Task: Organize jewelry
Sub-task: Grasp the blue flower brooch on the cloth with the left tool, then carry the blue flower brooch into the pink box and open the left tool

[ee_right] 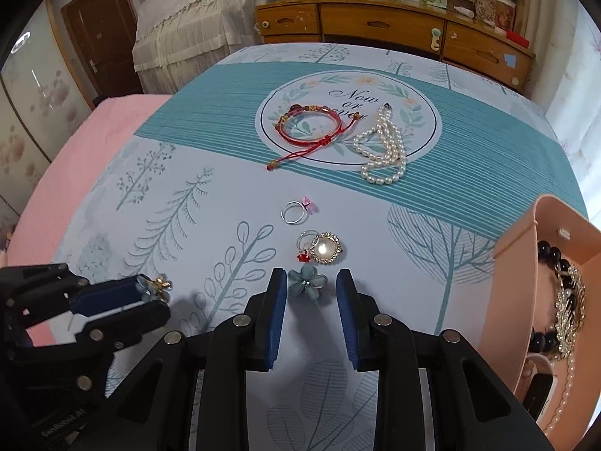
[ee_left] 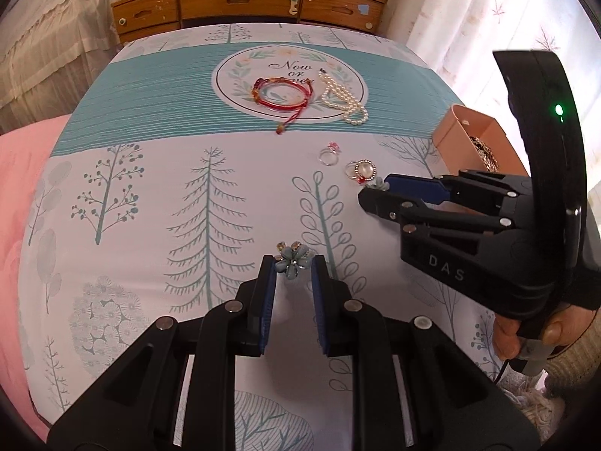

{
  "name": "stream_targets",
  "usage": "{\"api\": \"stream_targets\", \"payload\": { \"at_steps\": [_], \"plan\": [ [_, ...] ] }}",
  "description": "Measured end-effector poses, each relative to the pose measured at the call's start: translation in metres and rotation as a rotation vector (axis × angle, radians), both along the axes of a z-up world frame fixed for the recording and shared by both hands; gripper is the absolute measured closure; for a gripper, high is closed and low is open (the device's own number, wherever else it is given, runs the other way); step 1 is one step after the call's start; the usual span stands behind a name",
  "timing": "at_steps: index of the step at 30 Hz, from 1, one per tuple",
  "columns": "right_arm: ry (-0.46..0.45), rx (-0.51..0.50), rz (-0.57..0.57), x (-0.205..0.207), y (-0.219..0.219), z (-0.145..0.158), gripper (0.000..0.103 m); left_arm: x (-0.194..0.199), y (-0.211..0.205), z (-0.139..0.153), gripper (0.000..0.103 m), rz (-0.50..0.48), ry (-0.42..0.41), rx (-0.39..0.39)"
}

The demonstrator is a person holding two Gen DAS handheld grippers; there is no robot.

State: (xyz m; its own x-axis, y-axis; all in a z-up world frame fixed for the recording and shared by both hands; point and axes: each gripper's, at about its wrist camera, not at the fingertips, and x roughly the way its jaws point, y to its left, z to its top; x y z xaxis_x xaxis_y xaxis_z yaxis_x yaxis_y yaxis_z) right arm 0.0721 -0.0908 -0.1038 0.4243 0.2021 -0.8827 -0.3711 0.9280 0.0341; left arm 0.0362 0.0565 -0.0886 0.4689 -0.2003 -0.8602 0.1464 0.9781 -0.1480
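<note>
Jewelry lies on a printed cloth. My left gripper (ee_left: 292, 263) is open, its tips on either side of a blue flower earring (ee_left: 293, 259), seen too in the right wrist view (ee_right: 152, 285). My right gripper (ee_right: 307, 282) is open around a second blue flower earring (ee_right: 306, 282); it shows in the left wrist view (ee_left: 375, 191). Just ahead lie a pearl brooch (ee_right: 325, 248), a small red-stone ring (ee_right: 304, 251) and a pink-stone ring (ee_right: 296, 210). Further off lie a red cord bracelet (ee_right: 310, 126) and a pearl necklace (ee_right: 385, 150).
A peach organizer box (ee_right: 514, 263) at the right holds a dark bead bracelet (ee_right: 552, 259) and other pieces. A wooden drawer unit (ee_right: 375, 26) stands behind the table. A pink cloth (ee_right: 75, 158) lies at the left.
</note>
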Motion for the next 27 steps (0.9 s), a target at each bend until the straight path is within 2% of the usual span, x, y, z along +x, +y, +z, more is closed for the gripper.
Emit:
{"api": "stream_targets", "payload": {
  "at_steps": [6,8,13,20,27],
  "plan": [
    [-0.014,0.003,0.016,-0.001,0.003,-0.002,0.076,0.001,0.007,-0.001,0.087,0.018,0.005,-0.019],
    [-0.027,-0.002,0.013,-0.002,0.003,-0.003,0.084,0.002,0.008,-0.001,0.087,0.02,0.003,-0.03],
    [-0.018,0.033,-0.005,-0.008,-0.001,0.002,0.084,0.0,0.009,0.008,0.087,0.019,-0.016,-0.049],
    [-0.073,0.145,-0.105,-0.037,-0.04,0.054,0.084,-0.005,-0.012,0.046,0.087,-0.044,-0.084,-0.054],
    [-0.157,0.172,-0.287,-0.082,-0.125,0.101,0.084,-0.008,-0.072,0.084,0.087,-0.202,-0.156,-0.065]
  ]
}}
